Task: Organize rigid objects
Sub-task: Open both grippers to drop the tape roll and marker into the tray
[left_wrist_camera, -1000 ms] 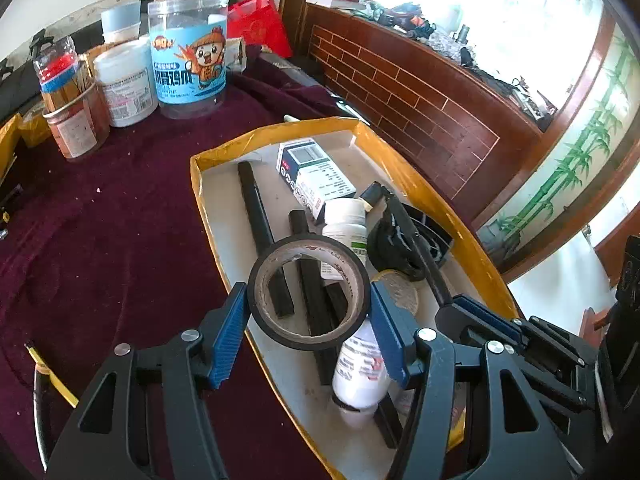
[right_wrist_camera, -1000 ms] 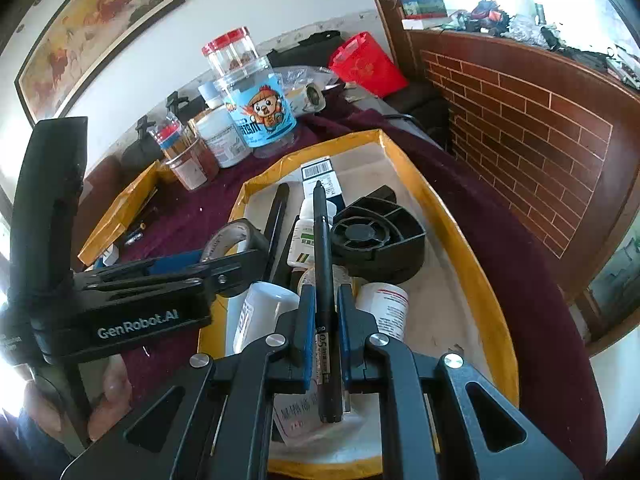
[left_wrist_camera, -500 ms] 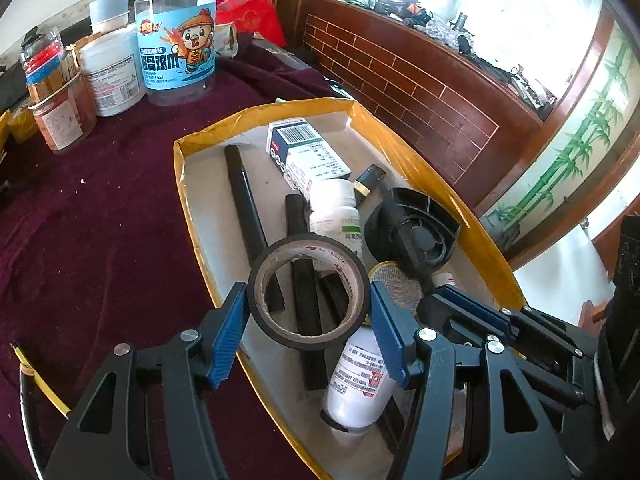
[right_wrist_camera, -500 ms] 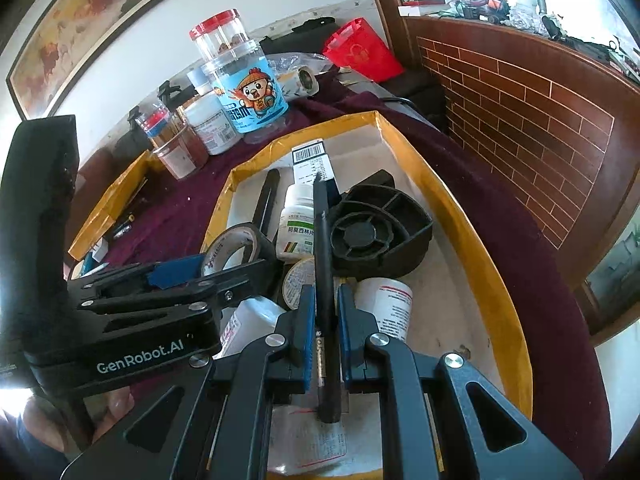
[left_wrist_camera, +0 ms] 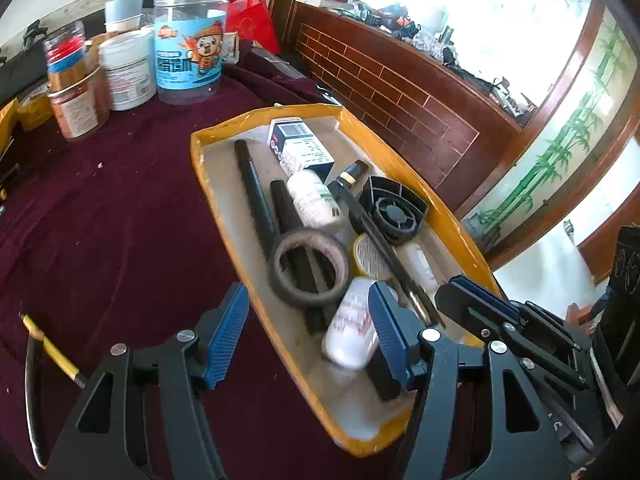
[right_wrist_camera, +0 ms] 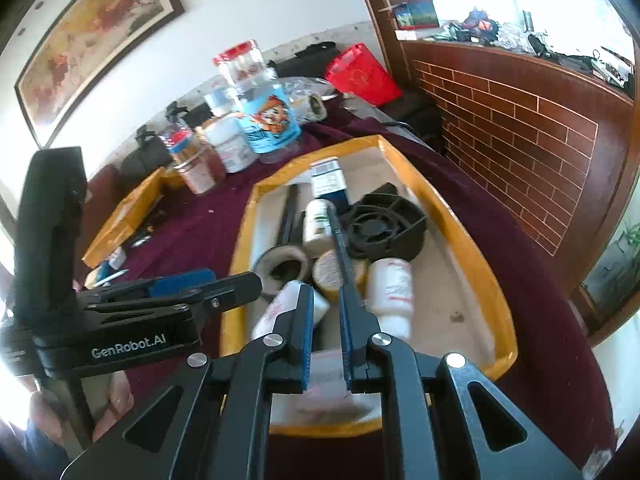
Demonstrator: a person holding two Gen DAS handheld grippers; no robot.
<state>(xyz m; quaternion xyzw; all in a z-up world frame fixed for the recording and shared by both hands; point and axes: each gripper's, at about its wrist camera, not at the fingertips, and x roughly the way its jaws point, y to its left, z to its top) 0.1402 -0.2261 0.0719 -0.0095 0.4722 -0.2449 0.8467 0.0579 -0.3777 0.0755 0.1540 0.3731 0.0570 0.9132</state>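
Observation:
A yellow-rimmed tray (left_wrist_camera: 212,208) on the dark red cloth holds black bars, white bottles, a box and a black fan housing (left_wrist_camera: 394,212). The black tape roll (left_wrist_camera: 304,300) lies in it on the bars, just ahead of my left gripper (left_wrist_camera: 308,336). That gripper's jaws are opening and nothing is between them. The black pen (right_wrist_camera: 340,248) lies across a yellow tape roll (right_wrist_camera: 326,270), its near end by my right gripper (right_wrist_camera: 326,320). The right gripper's pads stand close together, with only a slim empty gap between them.
Several jars (left_wrist_camera: 188,60) and a red bag (left_wrist_camera: 252,16) stand at the back. A second yellow tray (right_wrist_camera: 120,216) lies to the left. A brick-faced counter (left_wrist_camera: 400,92) runs along the right. A yellow-handled tool (left_wrist_camera: 52,352) lies on the cloth at the near left.
The left gripper let go of the tape roll, which now lies in the tray. The pen has left the right gripper's pads. Both grippers drew back toward the near edge.

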